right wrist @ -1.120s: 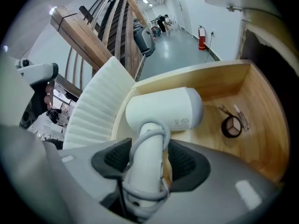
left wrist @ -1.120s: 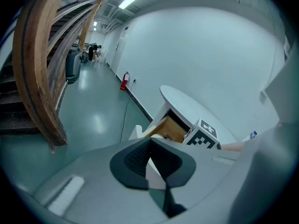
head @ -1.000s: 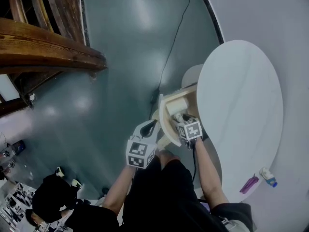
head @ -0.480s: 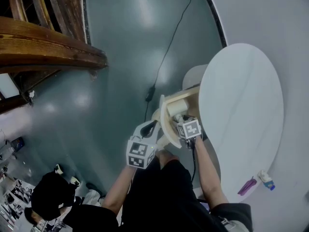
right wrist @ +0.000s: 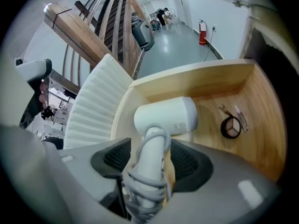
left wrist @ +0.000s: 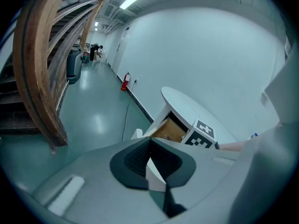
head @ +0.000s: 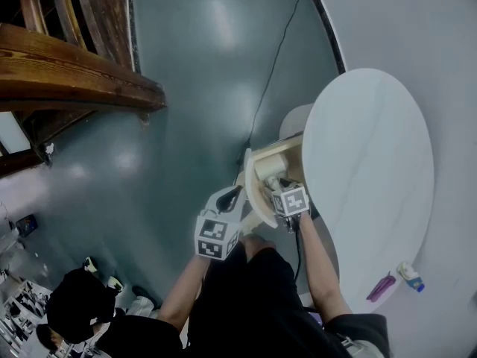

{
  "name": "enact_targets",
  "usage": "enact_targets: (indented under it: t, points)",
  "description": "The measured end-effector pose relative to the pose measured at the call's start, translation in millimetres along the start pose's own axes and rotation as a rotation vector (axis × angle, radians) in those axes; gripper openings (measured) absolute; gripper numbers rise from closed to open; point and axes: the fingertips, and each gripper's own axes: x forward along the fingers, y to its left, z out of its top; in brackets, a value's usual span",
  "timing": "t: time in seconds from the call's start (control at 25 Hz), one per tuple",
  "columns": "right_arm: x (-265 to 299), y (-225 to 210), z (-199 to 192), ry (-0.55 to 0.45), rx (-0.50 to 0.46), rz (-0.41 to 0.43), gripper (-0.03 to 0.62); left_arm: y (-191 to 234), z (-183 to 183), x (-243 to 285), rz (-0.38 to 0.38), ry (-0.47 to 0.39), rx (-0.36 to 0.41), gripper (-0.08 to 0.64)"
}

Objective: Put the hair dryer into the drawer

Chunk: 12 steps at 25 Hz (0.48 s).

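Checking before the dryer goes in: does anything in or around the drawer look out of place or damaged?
Nothing stands out. The right gripper holds the hair dryer by its handle, with the cord wound round it, over the open drawer. A round compact lies flat on the drawer floor, nothing spilled.

The person (head: 68,310) in dark clothes at the lower left shifts slightly further left. The right gripper (head: 276,183), clamped on the hair dryer (right wrist: 164,119) over the drawer (head: 250,189), edges barely leftward.
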Motion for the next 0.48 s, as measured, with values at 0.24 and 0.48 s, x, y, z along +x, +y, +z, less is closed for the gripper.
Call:
enact_targets:
  t: [0.24, 0.48]
  points:
    - [-23, 10, -2, -0.065, 0.013, -0.012, 0.261, -14, 4, -14, -0.012, -0.017, 0.026, 0.006]
    - [-61, 23, -5, -0.179, 0.026, -0.003, 0.261, -37, 8, -33, -0.017, -0.05, 0.069, 0.006]
